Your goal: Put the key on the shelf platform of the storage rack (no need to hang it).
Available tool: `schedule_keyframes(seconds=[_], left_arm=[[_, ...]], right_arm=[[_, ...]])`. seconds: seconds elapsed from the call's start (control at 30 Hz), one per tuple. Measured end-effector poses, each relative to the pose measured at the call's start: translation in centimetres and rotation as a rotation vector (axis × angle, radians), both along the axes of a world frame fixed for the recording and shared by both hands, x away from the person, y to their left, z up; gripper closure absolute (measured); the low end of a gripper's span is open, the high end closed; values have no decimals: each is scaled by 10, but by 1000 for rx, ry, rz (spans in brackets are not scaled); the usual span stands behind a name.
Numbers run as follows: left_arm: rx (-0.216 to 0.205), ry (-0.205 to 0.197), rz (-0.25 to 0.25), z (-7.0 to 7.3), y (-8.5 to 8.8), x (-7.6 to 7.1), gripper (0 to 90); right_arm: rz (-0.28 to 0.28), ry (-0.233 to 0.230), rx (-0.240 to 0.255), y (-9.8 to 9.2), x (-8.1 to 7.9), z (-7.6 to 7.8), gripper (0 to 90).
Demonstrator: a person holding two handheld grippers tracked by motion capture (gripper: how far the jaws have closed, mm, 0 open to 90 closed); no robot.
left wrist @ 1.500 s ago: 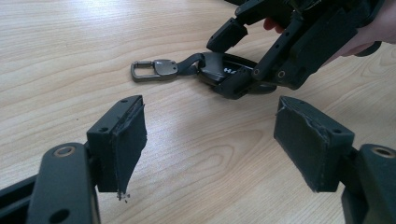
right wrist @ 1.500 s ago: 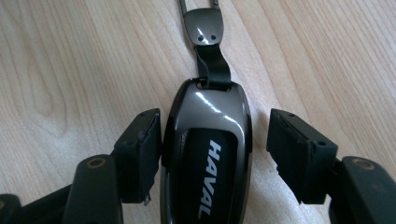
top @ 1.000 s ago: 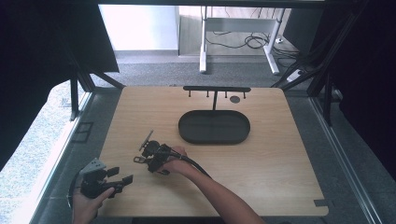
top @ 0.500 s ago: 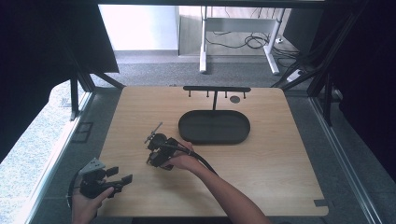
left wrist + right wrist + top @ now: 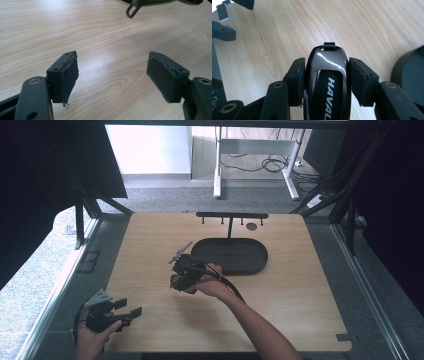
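Now the right gripper (image 5: 181,270) hangs above the middle of the light wooden tabletop (image 5: 300,300), its fingers (image 5: 297,75) clamped on either side of a glossy black car key fob with white HAVAL lettering (image 5: 328,75). That fob shows between the pads in the right gripper view, its small strap loop pointing to 12 o'clock, clear of the wood below. At 3 o'clock from this gripper, just beside it, lies a dark oval tray (image 5: 235,255) with a low rim; behind the tray, at 12 o'clock, stands a thin black rack with small hooks (image 5: 231,216) near the far edge. The left gripper (image 5: 131,312) sits at 7 o'clock by the near left corner, close to the edge, its fingers (image 5: 67,75) spread wide with nothing between them over bare wood. Open wood stretches across the right half.
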State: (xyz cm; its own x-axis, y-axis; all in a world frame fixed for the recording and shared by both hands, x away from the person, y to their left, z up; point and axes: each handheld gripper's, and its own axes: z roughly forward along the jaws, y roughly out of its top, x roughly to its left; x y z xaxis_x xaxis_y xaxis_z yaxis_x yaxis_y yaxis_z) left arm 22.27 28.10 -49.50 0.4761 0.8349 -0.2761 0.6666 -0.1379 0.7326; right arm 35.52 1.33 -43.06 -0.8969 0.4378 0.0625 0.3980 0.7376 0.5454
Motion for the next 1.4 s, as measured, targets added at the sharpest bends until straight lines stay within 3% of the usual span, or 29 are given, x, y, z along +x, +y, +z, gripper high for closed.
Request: schedule_keyframes(seconds=[0.27, 0.77, 1.4], left_arm=[[0, 1, 2, 0, 0, 0, 255], [1, 2, 0, 0, 0, 0, 254], [4, 15, -4, -1, -1, 1, 254]], right_arm=[[-38, -10, 13, -19, 4, 6, 496], [-71, -35, 14, -40, 10, 16, 495], [-158, -57, 26, -70, 27, 27, 496]])
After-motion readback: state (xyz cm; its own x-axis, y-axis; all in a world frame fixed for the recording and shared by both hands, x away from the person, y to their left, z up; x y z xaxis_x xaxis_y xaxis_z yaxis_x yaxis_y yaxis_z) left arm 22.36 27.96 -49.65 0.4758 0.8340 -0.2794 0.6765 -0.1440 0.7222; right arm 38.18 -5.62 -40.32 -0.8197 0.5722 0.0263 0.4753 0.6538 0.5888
